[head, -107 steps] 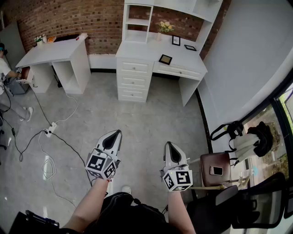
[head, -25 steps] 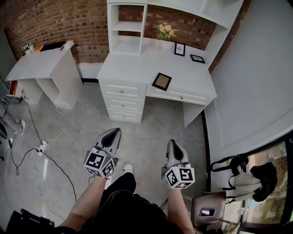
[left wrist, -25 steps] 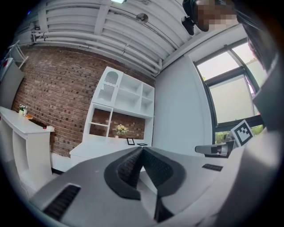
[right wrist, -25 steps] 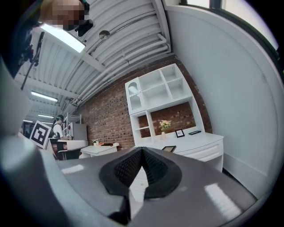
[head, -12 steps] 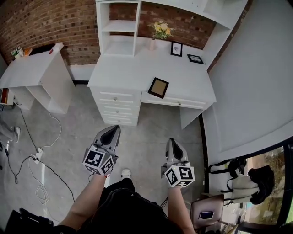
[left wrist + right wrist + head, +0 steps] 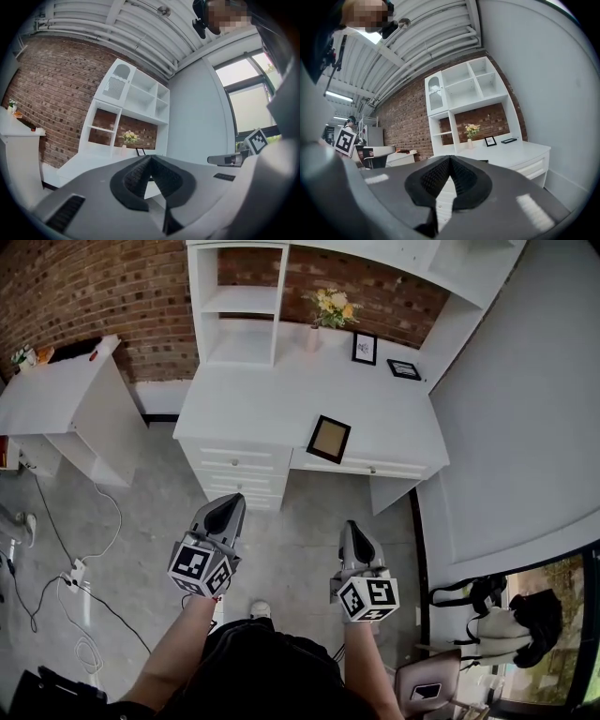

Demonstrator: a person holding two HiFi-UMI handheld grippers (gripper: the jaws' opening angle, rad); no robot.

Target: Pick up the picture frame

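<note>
A dark-rimmed picture frame (image 6: 328,439) with a tan centre lies flat near the front edge of the white desk (image 6: 253,409). Both grippers hang over the grey floor, short of the desk's drawers. My left gripper (image 6: 228,505) points at the desk with its jaws shut and nothing in them; from its own view the tips (image 6: 150,158) meet. My right gripper (image 6: 349,532) is likewise shut and empty, its tips (image 6: 450,158) together. A small standing frame (image 6: 365,348) and a flat black frame (image 6: 405,369) sit at the desk's back right.
A vase of flowers (image 6: 333,306) stands under the white shelf unit (image 6: 239,301). A second white desk (image 6: 56,390) is at the left. Cables and a power strip (image 6: 75,570) lie on the floor there. A brown stool (image 6: 427,690) and bags (image 6: 506,610) are at lower right.
The desk and picture frame have come nearer and lower in the head view as I walk forward. Both grippers hold the same pose, still shut.
</note>
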